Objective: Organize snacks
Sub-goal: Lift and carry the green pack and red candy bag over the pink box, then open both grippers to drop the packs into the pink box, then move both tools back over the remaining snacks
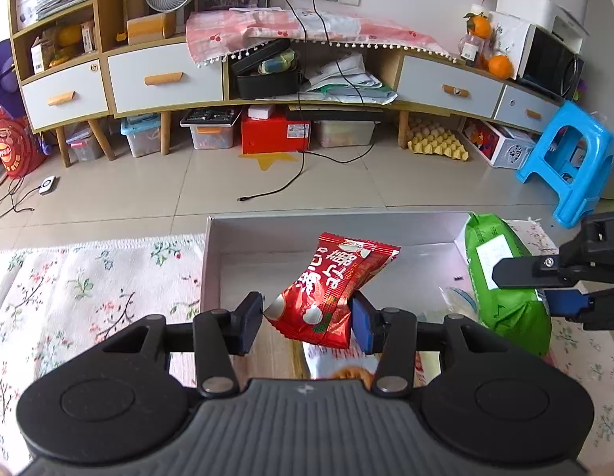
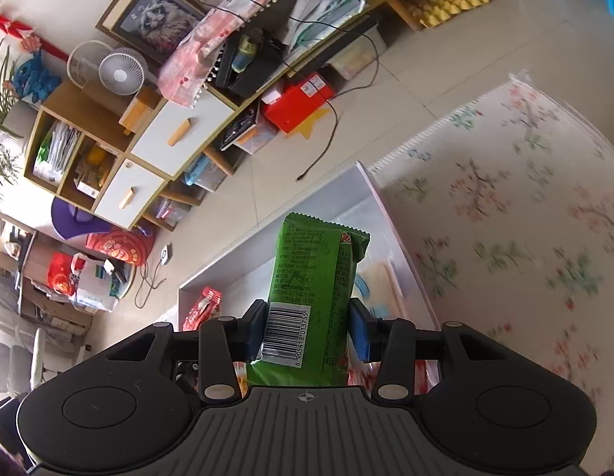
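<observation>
My left gripper is shut on a red snack packet and holds it above the near part of a grey open box. My right gripper is shut on a green snack packet with a barcode label, held over the same box. The right gripper and its green packet also show at the right of the left wrist view. The red packet shows at the lower left of the box in the right wrist view. Other snack packets lie under my left gripper.
The box rests on a floral rug on a tiled floor. A long cabinet with drawers stands at the far wall. A blue plastic stool stands at the right. A black cable lies on the tiles beyond the box.
</observation>
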### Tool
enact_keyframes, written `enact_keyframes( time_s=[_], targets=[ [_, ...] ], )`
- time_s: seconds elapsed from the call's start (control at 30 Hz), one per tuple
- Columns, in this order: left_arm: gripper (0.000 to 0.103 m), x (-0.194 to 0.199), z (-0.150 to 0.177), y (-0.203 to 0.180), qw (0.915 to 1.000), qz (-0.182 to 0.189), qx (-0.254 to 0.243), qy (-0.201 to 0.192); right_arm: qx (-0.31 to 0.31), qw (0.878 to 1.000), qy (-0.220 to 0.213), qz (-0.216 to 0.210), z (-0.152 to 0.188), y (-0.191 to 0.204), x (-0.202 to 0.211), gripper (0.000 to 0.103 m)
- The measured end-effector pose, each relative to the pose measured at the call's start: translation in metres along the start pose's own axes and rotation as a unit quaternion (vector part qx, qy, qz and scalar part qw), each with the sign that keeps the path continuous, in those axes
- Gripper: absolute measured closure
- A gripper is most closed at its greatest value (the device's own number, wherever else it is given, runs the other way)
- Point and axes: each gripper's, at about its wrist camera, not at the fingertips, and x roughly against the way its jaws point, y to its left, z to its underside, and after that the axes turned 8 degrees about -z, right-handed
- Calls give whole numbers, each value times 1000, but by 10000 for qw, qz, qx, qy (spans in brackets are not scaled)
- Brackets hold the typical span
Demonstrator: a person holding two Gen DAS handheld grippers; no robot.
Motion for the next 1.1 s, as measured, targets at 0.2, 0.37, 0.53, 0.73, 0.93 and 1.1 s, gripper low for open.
enact_keyframes(
  time_s=[0.2,0.37,0.53,0.73,0.93,1.1],
  targets=[
    [56,-4,-2,-2,10000,-20,-11,-1,231,9996,-71,-117,-6,4,-10,58],
    [44,-3,-1,-4,10000,-66,-47,58,366,9992,-81,-150,-6,11,-6,44],
    [36,4,1,-2,9999,-84,-31,119,479,9988,-19,-78,1,15,2,40],
    [24,24,6,3,9997,-85,-7,210,575,9983,-8,90,12,22,22,33],
    [9,47,16,4,9995,-102,10,284,760,9969,-39,175,26,31,49,24],
    [5,65,32,4,9989,-211,-87,409,1038,9940,21,331,47,36,68,20]
  ],
)
